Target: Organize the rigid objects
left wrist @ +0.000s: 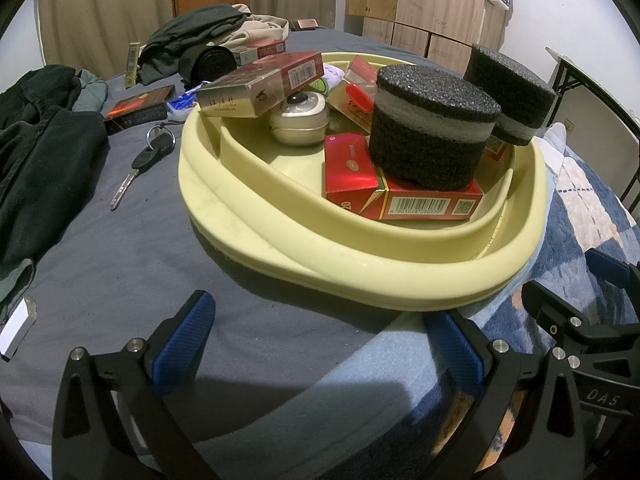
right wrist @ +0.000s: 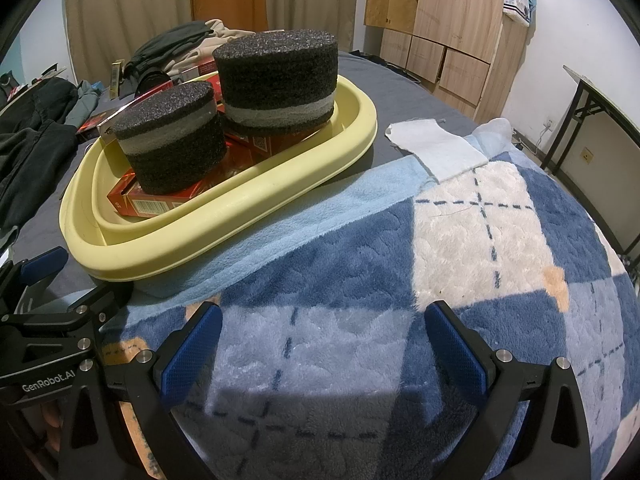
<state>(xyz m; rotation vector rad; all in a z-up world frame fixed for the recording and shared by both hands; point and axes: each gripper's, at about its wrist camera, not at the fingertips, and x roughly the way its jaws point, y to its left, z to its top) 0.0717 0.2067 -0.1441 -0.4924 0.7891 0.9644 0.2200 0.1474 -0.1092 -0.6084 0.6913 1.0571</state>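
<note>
left wrist view looks over a pale yellow plastic basin with a thick rounded rim, sitting on a grey bed sheet. inside it stand two coarse black foam cylinders — the nearer one and the farther one — each with a grey band around it. the nearer one rests on glossy red cartons; how many lie beneath is hard to count. a round cream tin is half hidden under a red and silver pack. one key lies on the sheet beside the basin.

left gripper has its blue ribbed pads spread, empty. right gripper is also spread wide, empty, over a fluffy blue and white plaid blanket.
</note>
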